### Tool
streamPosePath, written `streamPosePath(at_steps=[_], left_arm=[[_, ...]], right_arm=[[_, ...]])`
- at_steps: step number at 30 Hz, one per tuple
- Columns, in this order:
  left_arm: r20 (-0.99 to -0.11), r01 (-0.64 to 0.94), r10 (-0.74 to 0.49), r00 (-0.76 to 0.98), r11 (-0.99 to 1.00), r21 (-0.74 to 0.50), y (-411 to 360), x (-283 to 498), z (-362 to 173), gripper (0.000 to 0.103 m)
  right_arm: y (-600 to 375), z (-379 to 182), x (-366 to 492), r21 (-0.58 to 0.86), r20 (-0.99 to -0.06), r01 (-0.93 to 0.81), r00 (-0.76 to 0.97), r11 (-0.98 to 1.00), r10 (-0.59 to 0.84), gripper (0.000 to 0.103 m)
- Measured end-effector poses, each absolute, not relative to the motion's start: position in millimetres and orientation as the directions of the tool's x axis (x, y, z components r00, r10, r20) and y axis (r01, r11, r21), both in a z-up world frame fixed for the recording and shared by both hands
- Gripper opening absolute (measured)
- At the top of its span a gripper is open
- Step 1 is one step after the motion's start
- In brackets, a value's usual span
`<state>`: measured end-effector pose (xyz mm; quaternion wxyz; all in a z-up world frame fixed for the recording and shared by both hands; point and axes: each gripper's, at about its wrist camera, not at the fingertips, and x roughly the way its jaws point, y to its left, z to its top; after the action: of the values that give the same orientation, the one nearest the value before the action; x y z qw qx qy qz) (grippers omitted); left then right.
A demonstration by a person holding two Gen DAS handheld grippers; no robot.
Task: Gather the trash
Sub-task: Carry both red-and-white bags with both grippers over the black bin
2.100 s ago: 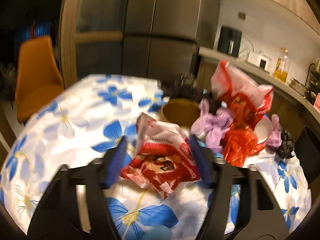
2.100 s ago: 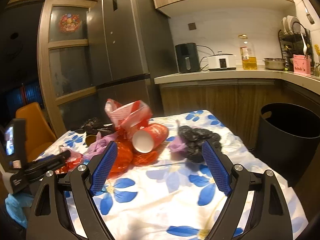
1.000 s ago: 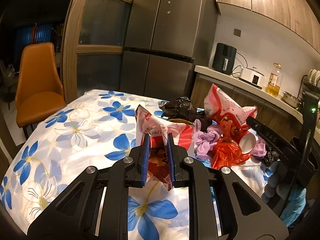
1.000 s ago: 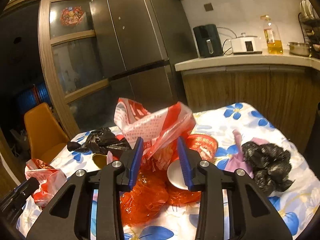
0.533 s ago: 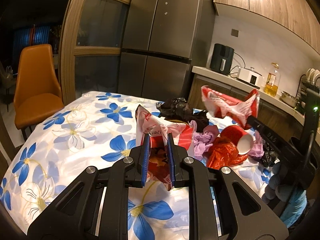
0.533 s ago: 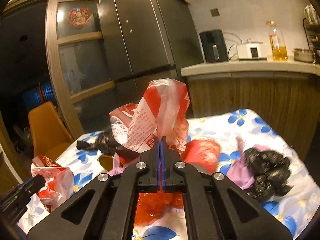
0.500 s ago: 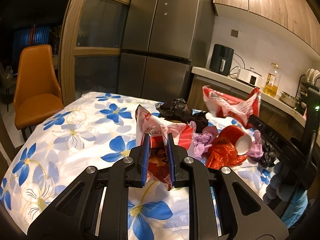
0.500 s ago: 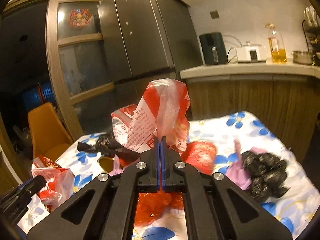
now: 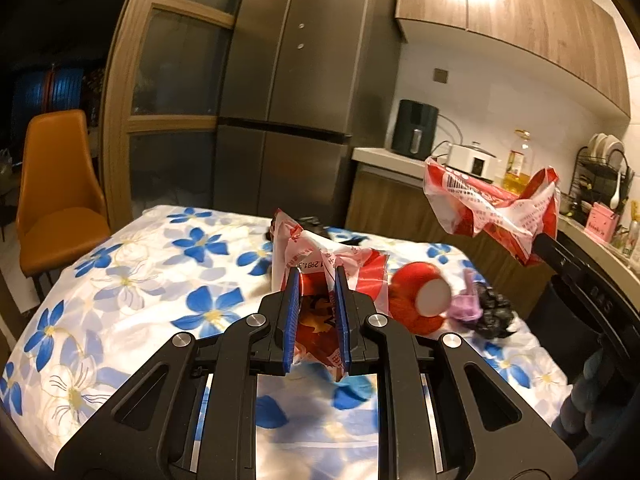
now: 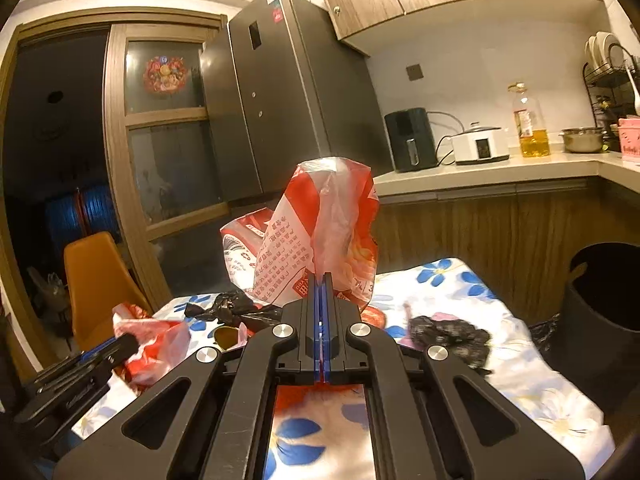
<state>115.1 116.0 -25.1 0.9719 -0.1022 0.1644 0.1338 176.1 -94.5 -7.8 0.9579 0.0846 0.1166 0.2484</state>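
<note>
Since half a second ago the right hand-held gripper (image 10: 321,280) has lifted its red-and-white plastic bag (image 10: 320,236) clear of the table (image 10: 520,368); from the left wrist it hangs at upper right. It points level, blades pressed together on the bag. The left hand-held gripper (image 9: 317,280), centre frame and level, is clamped on a red snack wrapper (image 9: 320,256) above the table.

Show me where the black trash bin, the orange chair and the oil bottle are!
black trash bin (image 10: 600,304), right wrist view, on its outer wall.
orange chair (image 9: 56,168), left wrist view, on its backrest.
oil bottle (image 10: 530,128), right wrist view, on its body above the yellow oil.
</note>
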Motion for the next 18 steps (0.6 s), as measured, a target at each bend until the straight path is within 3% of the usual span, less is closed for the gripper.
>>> streamPosePath(at_steps=[18], left_arm=[[-0.279, -0.063, 0.027, 0.96, 0.991, -0.122, 4, 141, 2, 0.016]], right_arm=[[-199, 8, 145, 0.223, -0.118, -0.278, 0.944, 0.934, 0.309, 0.002]])
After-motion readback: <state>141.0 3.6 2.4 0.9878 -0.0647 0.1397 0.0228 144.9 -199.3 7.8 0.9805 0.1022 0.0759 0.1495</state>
